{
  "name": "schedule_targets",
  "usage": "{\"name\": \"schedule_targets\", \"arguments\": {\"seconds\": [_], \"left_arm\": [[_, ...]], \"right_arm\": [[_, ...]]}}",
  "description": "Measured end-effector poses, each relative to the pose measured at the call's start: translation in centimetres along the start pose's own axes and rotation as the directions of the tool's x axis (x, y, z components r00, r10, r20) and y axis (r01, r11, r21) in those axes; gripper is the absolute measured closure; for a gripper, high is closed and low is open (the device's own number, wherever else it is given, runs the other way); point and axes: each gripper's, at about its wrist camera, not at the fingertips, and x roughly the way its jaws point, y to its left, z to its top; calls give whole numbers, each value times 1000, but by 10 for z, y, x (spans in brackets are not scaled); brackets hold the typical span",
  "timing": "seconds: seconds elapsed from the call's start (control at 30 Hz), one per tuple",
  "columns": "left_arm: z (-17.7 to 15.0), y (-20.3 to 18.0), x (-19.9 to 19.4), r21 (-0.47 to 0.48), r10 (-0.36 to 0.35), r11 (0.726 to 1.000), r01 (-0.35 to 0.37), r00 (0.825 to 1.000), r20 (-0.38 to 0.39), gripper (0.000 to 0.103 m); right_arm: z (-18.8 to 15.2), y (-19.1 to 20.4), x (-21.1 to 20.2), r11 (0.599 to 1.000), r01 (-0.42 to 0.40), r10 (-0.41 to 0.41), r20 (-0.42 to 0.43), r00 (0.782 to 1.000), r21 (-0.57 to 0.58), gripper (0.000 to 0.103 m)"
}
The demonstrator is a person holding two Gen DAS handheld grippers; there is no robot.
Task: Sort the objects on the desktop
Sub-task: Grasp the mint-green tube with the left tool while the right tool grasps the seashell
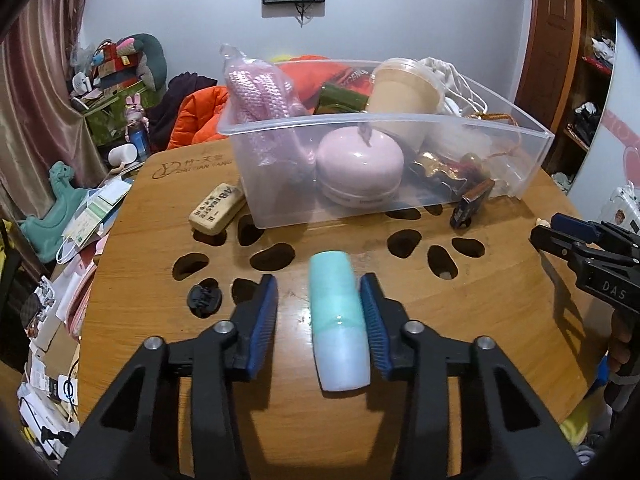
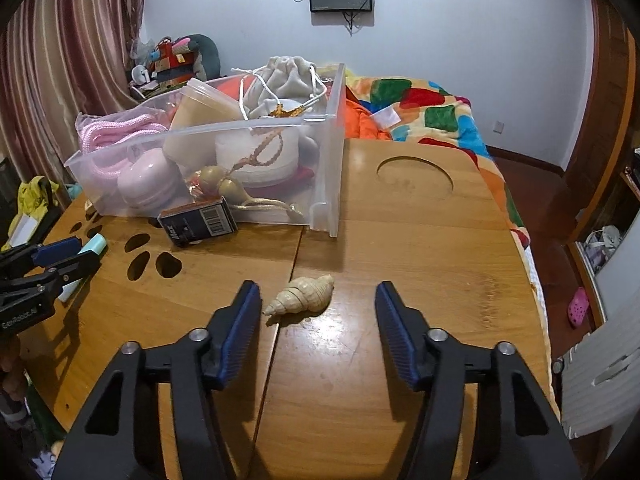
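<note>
A teal and pale-blue tube (image 1: 340, 320) lies on the wooden table (image 1: 500, 300) between the fingers of my open left gripper (image 1: 320, 312), close against the right pad; it also shows in the right wrist view (image 2: 90, 252). A beige spiral seashell (image 2: 300, 295) lies on the table between the fingers of my open right gripper (image 2: 316, 312), nearer the left pad. A clear plastic bin (image 1: 384, 168) at the back holds pink rope, a pink round case, a cup and a cloth bag. The right gripper shows at the right edge of the left wrist view (image 1: 576, 240).
An eraser (image 1: 218, 208), a black clip (image 1: 205, 300) and a dark small box (image 1: 472, 202) lie on the table near the bin. The table has paw-shaped cut-outs (image 1: 272, 256) and a round hole (image 2: 414, 178). A bed (image 2: 432, 112) lies behind; clutter sits left.
</note>
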Motion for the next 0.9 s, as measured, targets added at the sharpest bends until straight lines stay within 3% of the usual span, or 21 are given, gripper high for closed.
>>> {"name": "schedule_targets", "arguments": {"seconds": [0.1, 0.17, 0.43, 0.5, 0.6, 0.9], "left_arm": [[0, 4, -1, 0, 10, 1000, -10, 1000, 9, 77], [-1, 8, -1, -13, 1, 1000, 0, 1000, 10, 79], [-2, 13, -5, -56, -20, 998, 21, 1000, 11, 79], [-2, 15, -9, -63, -21, 998, 22, 1000, 17, 79], [0, 14, -14, -60, -21, 998, 22, 999, 29, 79], [5, 6, -27, -47, -33, 998, 36, 998, 62, 79]], "right_arm": [[0, 1, 0, 1000, -13, 13, 2, 1000, 1, 62], [0, 1, -1, 1000, -26, 26, 6, 1000, 3, 71], [0, -3, -3, 999, -45, 45, 10, 999, 25, 76], [1, -6, -3, 998, -52, 52, 8, 999, 36, 92], [2, -8, -3, 997, -67, 67, 0, 998, 48, 91], [7, -7, 0, 1000, -12, 12, 1, 1000, 29, 91]]}}
